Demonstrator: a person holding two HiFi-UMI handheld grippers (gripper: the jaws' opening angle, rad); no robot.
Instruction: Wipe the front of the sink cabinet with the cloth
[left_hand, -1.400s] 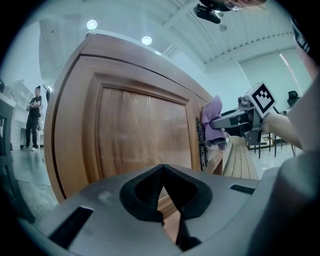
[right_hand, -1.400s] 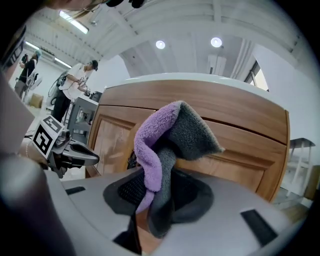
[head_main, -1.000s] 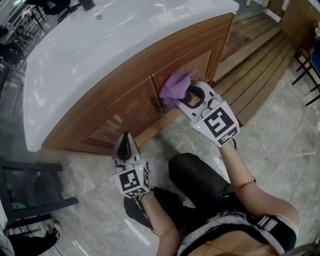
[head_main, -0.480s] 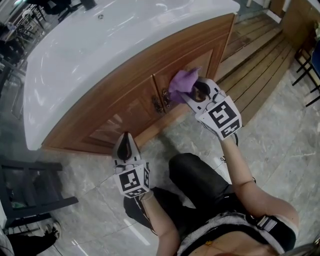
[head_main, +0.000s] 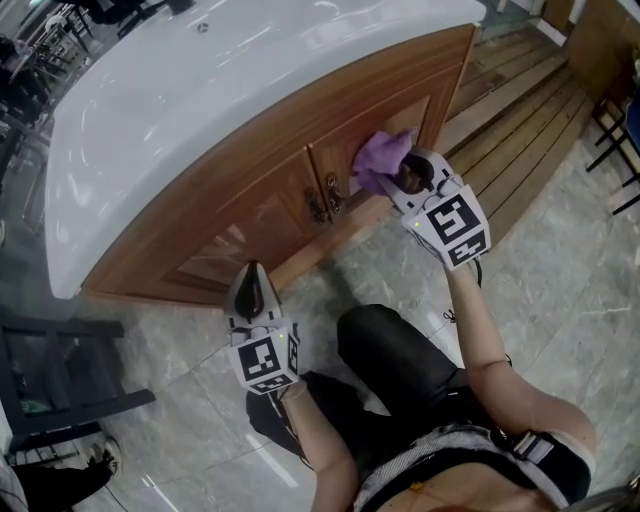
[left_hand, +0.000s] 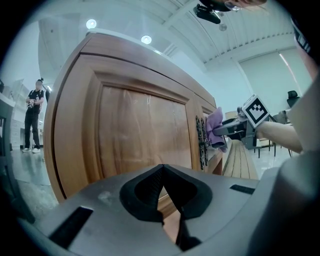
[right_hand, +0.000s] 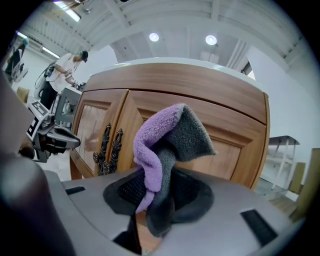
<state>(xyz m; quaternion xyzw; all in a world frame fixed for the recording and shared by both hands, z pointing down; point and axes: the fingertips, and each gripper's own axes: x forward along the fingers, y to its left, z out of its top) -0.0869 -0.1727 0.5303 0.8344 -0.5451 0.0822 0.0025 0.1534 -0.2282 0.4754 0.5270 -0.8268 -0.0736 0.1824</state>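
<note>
The wooden sink cabinet (head_main: 250, 190) has two doors with dark ornate handles (head_main: 325, 200) at its middle. My right gripper (head_main: 392, 172) is shut on a purple and grey cloth (head_main: 380, 155), pressing it against the right door (right_hand: 230, 150), right of the handles (right_hand: 107, 145). The cloth (right_hand: 165, 145) sticks up from between the jaws. My left gripper (head_main: 252, 285) hangs low near the left door's (left_hand: 140, 130) bottom edge, shut and holding nothing. The cloth (left_hand: 216, 130) and right gripper (left_hand: 235, 126) also show in the left gripper view.
A white sink basin (head_main: 200, 90) tops the cabinet. A wooden slat platform (head_main: 520, 120) lies right of it on the marble floor (head_main: 560, 280). A dark rack (head_main: 60, 380) stands at lower left. My knee (head_main: 390, 350) is between the grippers. People stand far off (right_hand: 65, 70).
My right gripper has slid the cloth rightward and up across the right door, away from the handles. The left gripper has stayed put.
</note>
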